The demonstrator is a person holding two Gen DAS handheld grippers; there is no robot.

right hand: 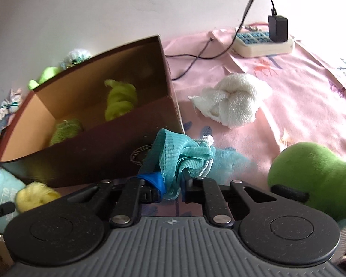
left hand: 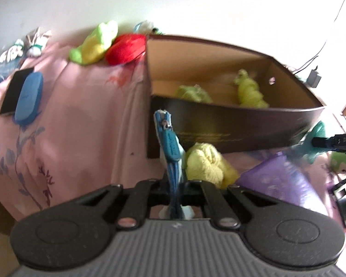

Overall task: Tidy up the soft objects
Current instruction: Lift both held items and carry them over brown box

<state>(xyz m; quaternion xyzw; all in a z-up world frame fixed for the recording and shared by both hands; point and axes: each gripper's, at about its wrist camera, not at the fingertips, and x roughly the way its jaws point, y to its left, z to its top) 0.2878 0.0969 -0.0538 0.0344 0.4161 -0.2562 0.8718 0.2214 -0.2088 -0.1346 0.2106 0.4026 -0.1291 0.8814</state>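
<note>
My left gripper (left hand: 165, 117) is shut, its blue fingers pressed together just in front of the brown cardboard box (left hand: 219, 124). A pale strip lies along them; whether it is pinched is unclear. A yellow yarn ball (left hand: 205, 166) rests on the pink sheet right beside the fingers. The box holds two green yarn bundles (left hand: 192, 93) (left hand: 250, 90). My right gripper (right hand: 170, 180) is shut on a teal mesh pouf (right hand: 184, 157) at the near right corner of the box (right hand: 92, 157). A white knotted cloth (right hand: 233, 99) and a green plush (right hand: 311, 177) lie to the right.
A red plush (left hand: 125, 48) and a green-yellow plush (left hand: 94, 42) sit by the wall left of the box. A blue case (left hand: 28, 99) lies far left, a purple bag (left hand: 276, 180) near right. A power strip (right hand: 263, 42) with a charger and cables lies behind.
</note>
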